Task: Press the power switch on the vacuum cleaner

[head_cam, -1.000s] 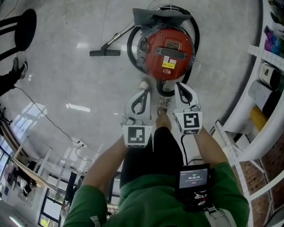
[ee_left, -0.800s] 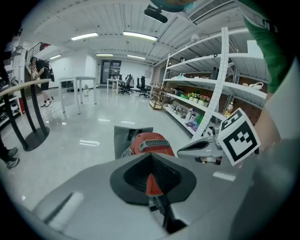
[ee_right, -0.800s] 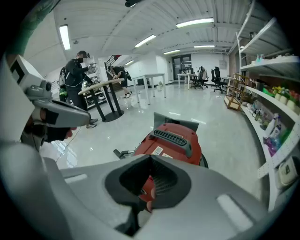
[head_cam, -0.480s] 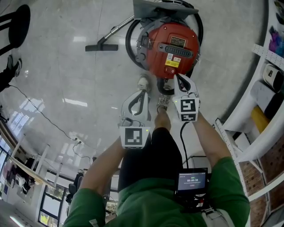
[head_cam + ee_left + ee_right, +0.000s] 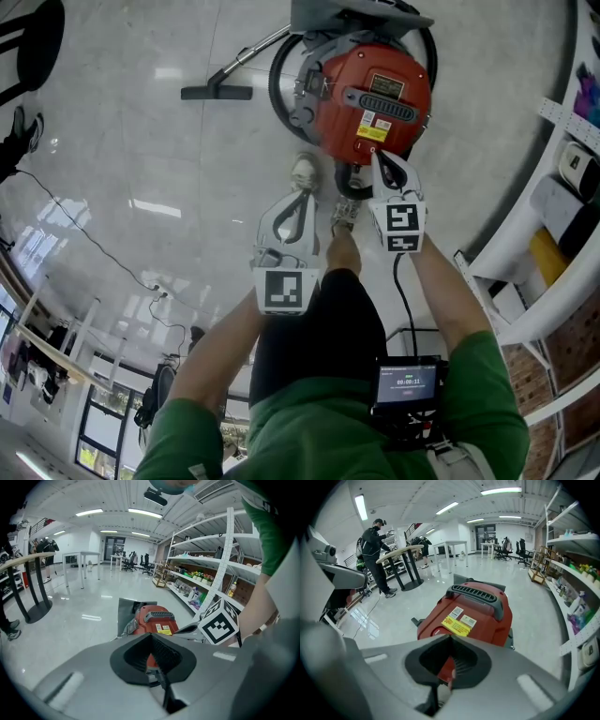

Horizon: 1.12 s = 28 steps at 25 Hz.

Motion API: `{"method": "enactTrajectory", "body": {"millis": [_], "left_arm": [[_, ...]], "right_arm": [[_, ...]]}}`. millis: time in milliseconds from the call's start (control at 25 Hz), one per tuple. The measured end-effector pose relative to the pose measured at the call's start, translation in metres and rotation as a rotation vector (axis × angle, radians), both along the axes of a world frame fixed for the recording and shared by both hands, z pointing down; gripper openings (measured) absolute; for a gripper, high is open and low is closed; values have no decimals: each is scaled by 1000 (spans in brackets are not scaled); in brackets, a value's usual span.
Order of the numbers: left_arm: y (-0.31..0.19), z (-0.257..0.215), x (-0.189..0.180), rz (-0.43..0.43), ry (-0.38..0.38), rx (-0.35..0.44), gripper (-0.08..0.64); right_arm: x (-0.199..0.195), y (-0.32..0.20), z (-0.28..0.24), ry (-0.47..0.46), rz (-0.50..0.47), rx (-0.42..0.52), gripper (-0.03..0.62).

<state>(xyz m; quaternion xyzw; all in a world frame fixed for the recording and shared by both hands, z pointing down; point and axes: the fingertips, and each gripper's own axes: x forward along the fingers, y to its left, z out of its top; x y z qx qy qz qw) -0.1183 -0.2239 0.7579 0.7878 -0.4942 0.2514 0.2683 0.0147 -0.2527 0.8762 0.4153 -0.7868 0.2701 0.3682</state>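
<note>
Vacuum cleaner [image 5: 370,98] at 12 o'clock from right gripper [image 5: 381,159]: jaws closed, empty, tip just beside red shell. Left gripper [image 5: 302,190] closed, empty, farther back.

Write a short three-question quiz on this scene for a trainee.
1. True or false: the right gripper is nearer the red vacuum cleaner than the left gripper is.
2. In the head view, on which side of the vacuum cleaner does the black floor nozzle lie? A) left B) right C) underneath it
3. Fill in: both grippers' fingers are ___, with nothing held between them.
Key: 1 true; 2 A; 3 shut.
</note>
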Motion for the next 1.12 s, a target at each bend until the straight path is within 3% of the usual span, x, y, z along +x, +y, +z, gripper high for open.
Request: {"method": "enactTrajectory", "body": {"millis": [1120], "left_arm": [[-7, -4, -1, -24, -12, 12, 8]], "right_arm": [[7, 3, 11, -19, 18, -45, 5]]}}
